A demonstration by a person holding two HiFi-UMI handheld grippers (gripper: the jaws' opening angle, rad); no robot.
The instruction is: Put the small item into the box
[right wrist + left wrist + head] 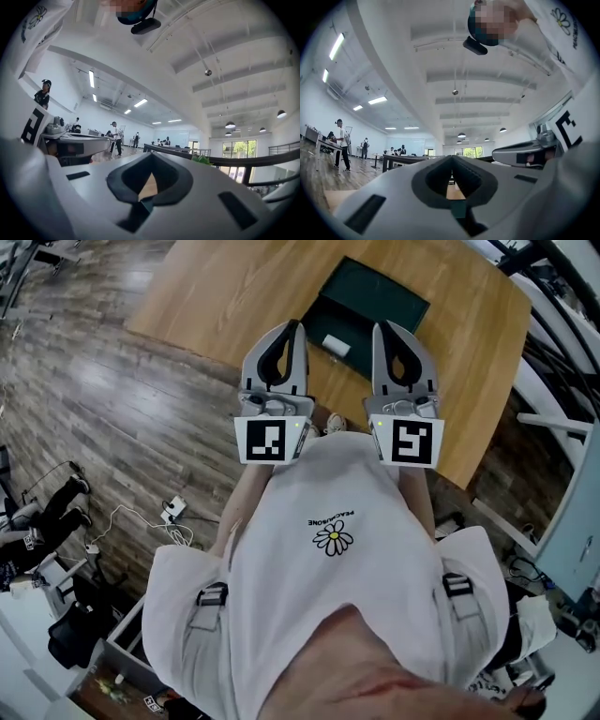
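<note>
**While holding left gripper and right gripper shut and empty, faces box with small item on it**

Holds the two side by side at the chest, in front of a white T-shirt with a daisy print. Turns the marker cubes toward the body and the jaws away, at a wooden table. Presses each pair of jaws together at the tips, leaving only a diamond-shaped gap behind them between the dark pads; grips nothing in either.

Finds the same in the left gripper view: left gripper closed on air, a strip of tabletop through the gap, right gripper just beside it at the right. Finds likewise in the right gripper view: right gripper narrowed to the tips, bare wood behind the gap, left gripper near at the left.

Has the dark green box lying open on the far part of the table, beyond both grippers. Has the small item, white, resting on the near half of that box, well apart from both pairs of jaws.

Looks out past the jaws on ceiling lamps and on several people standing far off at the left. Stands on a floor of wood planks, left of the table.
</note>
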